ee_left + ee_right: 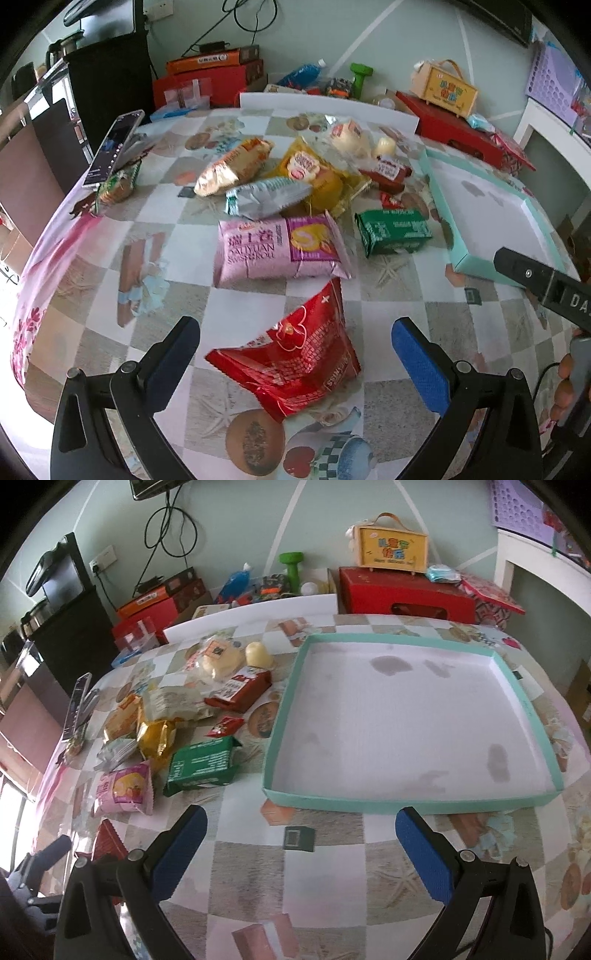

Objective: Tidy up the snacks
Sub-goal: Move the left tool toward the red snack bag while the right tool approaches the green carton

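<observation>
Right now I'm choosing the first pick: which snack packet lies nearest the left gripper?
The red packet, lying between the open left gripper's blue fingers; the pink one lies farther off.

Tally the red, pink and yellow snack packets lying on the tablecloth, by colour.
Red: 3 (large red packet, dark red packet, small red sachet)
Pink: 1 (pink packet)
Yellow: 1 (yellow packet)
Total: 5

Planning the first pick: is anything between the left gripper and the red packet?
Nothing visible. The red packet lies flat on the table between the open fingers of the left gripper, with no other snack on it.
</observation>
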A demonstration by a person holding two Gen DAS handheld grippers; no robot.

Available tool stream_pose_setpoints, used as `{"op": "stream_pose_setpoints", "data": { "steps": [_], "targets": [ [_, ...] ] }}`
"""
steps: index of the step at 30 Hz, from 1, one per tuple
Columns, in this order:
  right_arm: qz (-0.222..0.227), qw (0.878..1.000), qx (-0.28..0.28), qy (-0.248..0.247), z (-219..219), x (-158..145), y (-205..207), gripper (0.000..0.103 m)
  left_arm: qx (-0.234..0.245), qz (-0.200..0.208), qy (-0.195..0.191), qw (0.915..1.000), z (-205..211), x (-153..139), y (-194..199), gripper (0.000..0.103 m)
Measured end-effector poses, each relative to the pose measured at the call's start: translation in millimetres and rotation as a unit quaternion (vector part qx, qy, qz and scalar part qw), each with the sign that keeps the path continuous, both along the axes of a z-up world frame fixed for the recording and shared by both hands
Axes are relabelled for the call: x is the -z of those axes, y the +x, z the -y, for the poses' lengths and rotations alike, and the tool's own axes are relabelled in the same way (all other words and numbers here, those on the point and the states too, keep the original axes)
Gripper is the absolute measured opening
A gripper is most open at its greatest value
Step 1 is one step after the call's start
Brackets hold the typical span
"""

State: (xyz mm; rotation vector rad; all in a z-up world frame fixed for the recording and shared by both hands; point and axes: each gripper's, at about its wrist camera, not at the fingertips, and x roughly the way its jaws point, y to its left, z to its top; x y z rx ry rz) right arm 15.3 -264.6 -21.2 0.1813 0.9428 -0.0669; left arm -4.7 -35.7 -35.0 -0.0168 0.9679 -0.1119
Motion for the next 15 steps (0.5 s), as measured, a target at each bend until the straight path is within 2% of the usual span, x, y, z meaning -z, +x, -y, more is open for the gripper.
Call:
{"op": "stream_pose_setpoints", "data": {
  "steps": [3, 5, 7, 15],
  "targets": [
    [-0.001, 1.0, -0.011, 0.006, -8, 3, 4, 0.103, 0.001, -0.011, 0.001, 0.9999, 3, 7, 2, 0.103],
    [0.001, 1.0, -0.017, 0.009, -13, 4, 6, 0.103, 0.004, -0.013, 0.007, 0.9999, 5, 10, 3, 0.099],
    [0.005, 1.0, -0.027, 0.012, -20, 5, 9, 0.103, 0.003, -0.016, 0.015, 0.9998, 5, 12, 3, 0.086],
    [0.013, 0.998, -0.058, 0.008, -44, 9, 17, 0.103, 0.0, -0.016, 0.001, 0.9999, -4, 14, 4, 0.08]
  ]
}}
